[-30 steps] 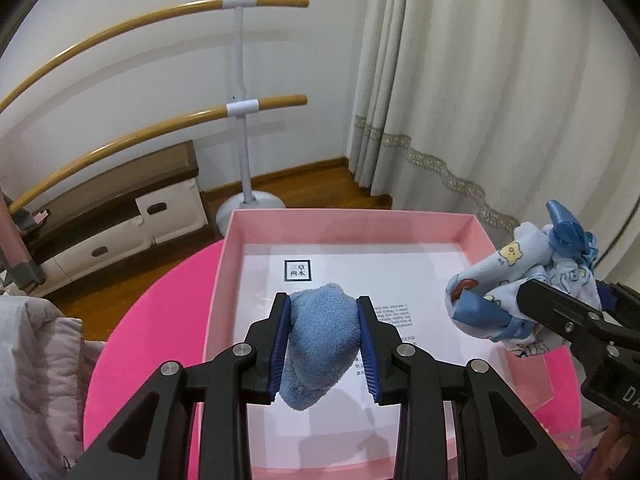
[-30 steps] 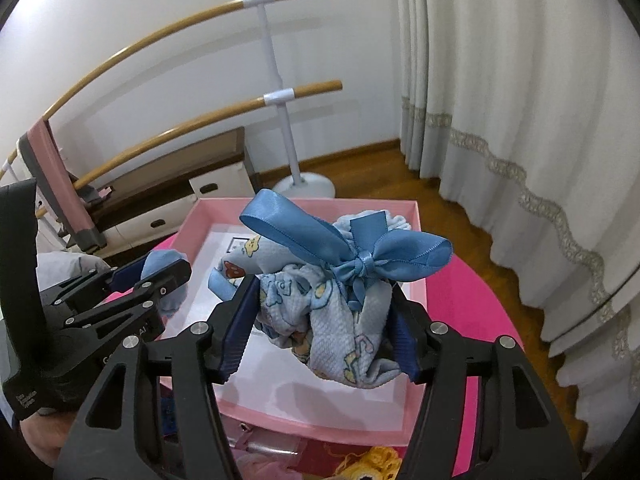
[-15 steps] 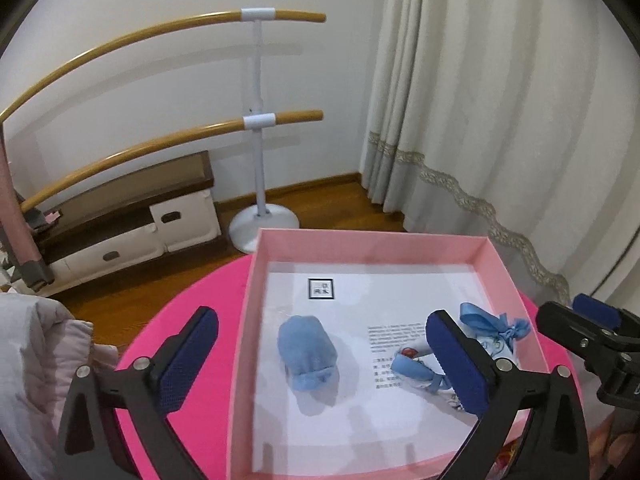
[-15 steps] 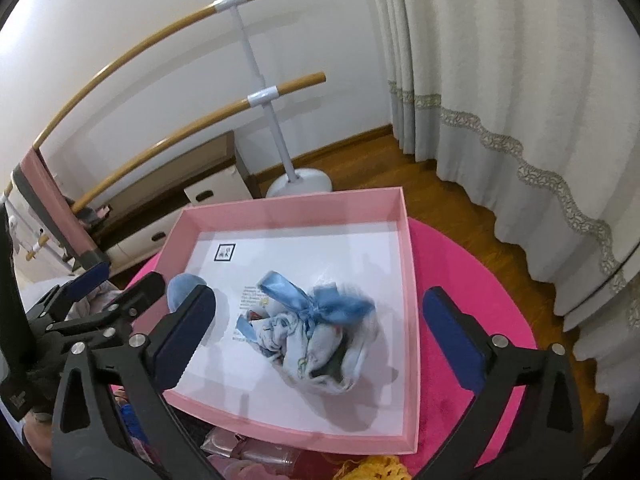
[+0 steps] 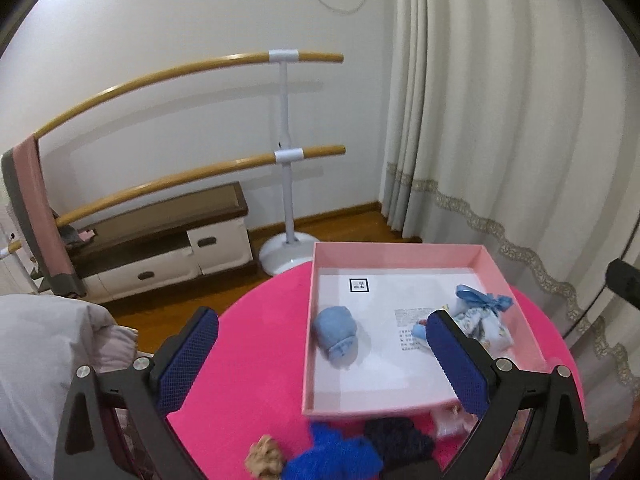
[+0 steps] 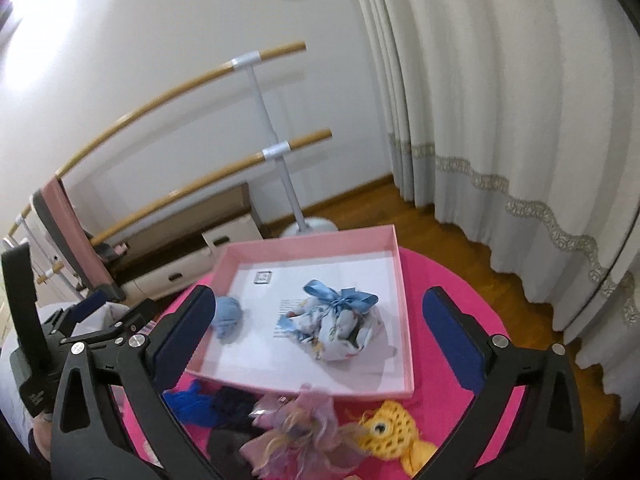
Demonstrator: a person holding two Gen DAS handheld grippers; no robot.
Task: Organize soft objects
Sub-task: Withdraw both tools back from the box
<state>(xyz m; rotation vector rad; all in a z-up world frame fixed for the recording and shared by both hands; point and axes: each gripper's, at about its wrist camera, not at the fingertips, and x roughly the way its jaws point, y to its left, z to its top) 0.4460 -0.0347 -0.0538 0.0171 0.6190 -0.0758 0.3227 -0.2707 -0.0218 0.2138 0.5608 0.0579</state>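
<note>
A pink box (image 5: pixel 308 340) (image 6: pixel 406 320) sits on a round pink table (image 5: pixel 248 360) (image 6: pixel 448 280). Inside it lie a light blue towel roll (image 5: pixel 336 332) (image 6: pixel 229 312) and a printed cloth pouch tied with a blue ribbon (image 5: pixel 482 316) (image 6: pixel 340 320). My left gripper (image 5: pixel 320 360) hangs open in front of the box, empty. My right gripper (image 6: pixel 320 340) is also open and empty, drawn back from the pouch. Loose soft items lie at the table's near edge: a bright blue knit piece (image 5: pixel 332 456) (image 6: pixel 188 400), a dark navy one (image 5: pixel 396 436), a purple flower (image 6: pixel 304 424) and a yellow crochet toy (image 6: pixel 392 432).
A ballet barre (image 5: pixel 284 152) (image 6: pixel 276 152) on a white stand and a low cabinet (image 5: pixel 168 248) stand by the wall. Cream curtains (image 5: pixel 500 120) (image 6: pixel 500 120) hang on the right. A grey-white padded fabric (image 5: pixel 48 352) lies left of the table. The left gripper's body (image 6: pixel 60 340) shows in the right wrist view.
Both grippers opened, dropping the blue towel roll and the ribbon pouch into the pink box, then pulled back and rose away from it.
</note>
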